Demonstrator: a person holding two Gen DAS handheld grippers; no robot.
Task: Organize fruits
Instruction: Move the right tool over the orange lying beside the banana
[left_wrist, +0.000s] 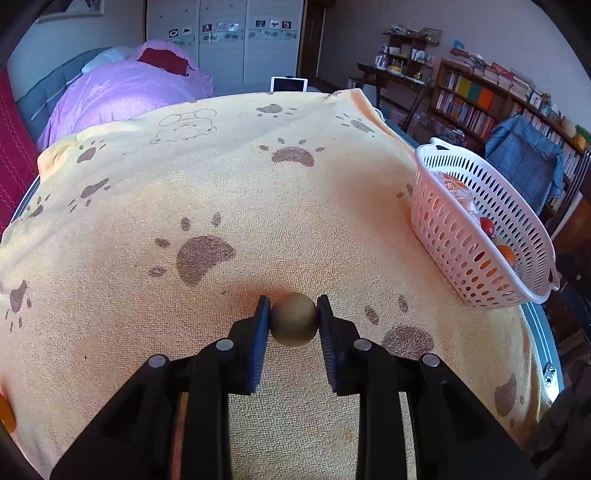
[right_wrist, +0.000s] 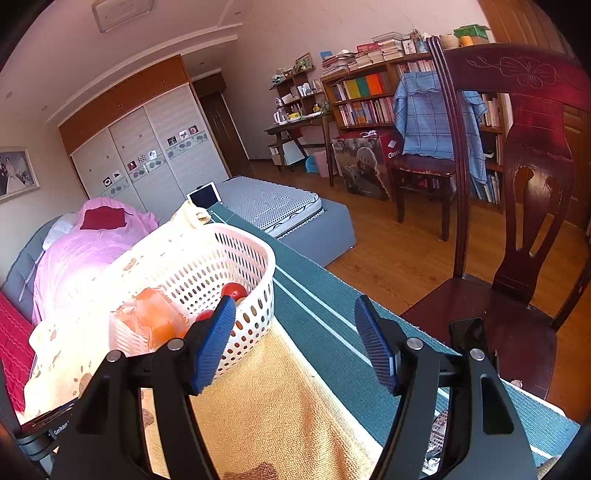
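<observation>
My left gripper (left_wrist: 293, 314) is shut on a round brown kiwi (left_wrist: 294, 320), held low over the yellow paw-print towel (left_wrist: 221, 184). A white perforated basket (left_wrist: 461, 236) stands at the table's right edge. It holds a wrapped orange fruit (left_wrist: 456, 190), a red tomato (left_wrist: 487, 225) and an orange (left_wrist: 506, 254). In the right wrist view the basket (right_wrist: 243, 258) is just ahead and left of my right gripper (right_wrist: 295, 339), which is open and empty. Red tomatoes (right_wrist: 233, 291) and the wrapped orange fruit (right_wrist: 155, 317) show inside.
The towel (right_wrist: 266, 406) covers a table with a green surface (right_wrist: 332, 314) and a white line along its right side. A dark wooden chair (right_wrist: 517, 221) stands close on the right. A bed with a purple duvet (left_wrist: 122, 92) lies beyond the table.
</observation>
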